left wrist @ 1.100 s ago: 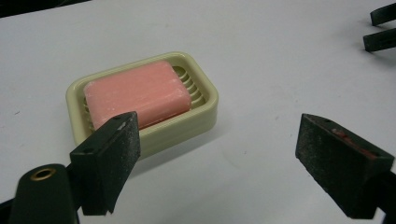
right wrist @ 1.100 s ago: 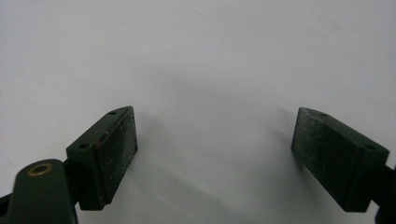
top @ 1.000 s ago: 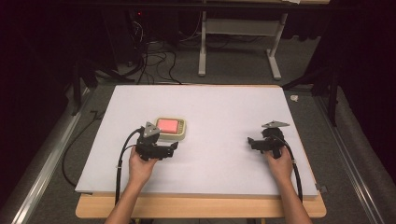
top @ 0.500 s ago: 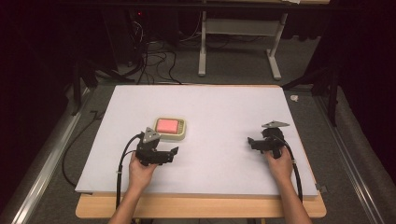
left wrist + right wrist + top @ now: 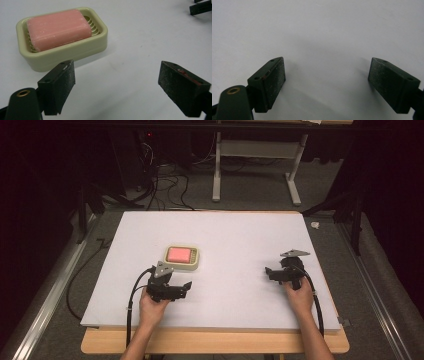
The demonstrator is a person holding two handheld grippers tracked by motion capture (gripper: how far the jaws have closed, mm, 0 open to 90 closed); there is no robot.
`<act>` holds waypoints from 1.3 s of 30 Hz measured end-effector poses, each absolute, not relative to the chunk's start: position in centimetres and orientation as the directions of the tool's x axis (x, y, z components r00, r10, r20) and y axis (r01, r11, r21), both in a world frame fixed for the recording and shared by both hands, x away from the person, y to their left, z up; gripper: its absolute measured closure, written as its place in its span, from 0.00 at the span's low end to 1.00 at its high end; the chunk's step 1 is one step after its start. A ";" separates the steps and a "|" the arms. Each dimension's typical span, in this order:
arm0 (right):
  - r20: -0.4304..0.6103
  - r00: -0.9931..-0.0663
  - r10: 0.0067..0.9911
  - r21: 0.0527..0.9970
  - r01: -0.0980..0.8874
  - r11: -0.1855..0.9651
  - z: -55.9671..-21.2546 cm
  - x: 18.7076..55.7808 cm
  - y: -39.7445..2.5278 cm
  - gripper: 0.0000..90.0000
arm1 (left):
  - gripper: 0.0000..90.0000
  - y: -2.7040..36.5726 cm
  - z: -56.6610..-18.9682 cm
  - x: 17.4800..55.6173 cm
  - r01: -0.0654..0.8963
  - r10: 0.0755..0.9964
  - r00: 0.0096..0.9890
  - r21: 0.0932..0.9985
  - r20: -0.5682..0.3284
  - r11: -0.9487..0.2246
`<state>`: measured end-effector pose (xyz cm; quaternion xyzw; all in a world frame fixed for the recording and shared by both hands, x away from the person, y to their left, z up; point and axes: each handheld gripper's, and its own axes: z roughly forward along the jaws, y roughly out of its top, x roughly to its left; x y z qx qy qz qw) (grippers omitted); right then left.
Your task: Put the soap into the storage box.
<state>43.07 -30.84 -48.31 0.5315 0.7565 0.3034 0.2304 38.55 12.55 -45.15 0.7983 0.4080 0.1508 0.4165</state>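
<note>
High view shows the white table (image 5: 230,235) spanning the frame's middle, with the cream soap dish (image 5: 183,258) left of centre holding the pink soap bar (image 5: 180,254). Just below it sits the left gripper (image 5: 186,288), jaws spread and empty; at lower right, the right gripper (image 5: 270,272) likewise gapes.

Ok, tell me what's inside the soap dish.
A pink soap bar lies in the cream soap dish, covering most of its floor. Raised ribs show at the bar's right end; whatever lies beneath the bar is hidden.
</note>
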 end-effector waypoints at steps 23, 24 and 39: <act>-0.025 -0.327 0.945 0.704 0.665 0.249 -48.3 43.1 -30.8 0.17 | 0.17 11.9 -47.5 38.4 0.545 0.789 0.611 0.755 -0.061 -0.364; -0.025 -0.327 0.945 0.704 0.665 0.249 -48.3 43.1 -30.8 0.17 | 0.17 11.9 -47.6 38.4 0.548 0.791 0.609 0.752 -0.058 -0.366; -0.026 -0.327 0.945 0.704 0.665 0.249 -48.3 43.1 -30.8 0.17 | 0.16 11.6 -48.7 38.7 0.558 0.802 0.597 0.727 -0.017 -0.400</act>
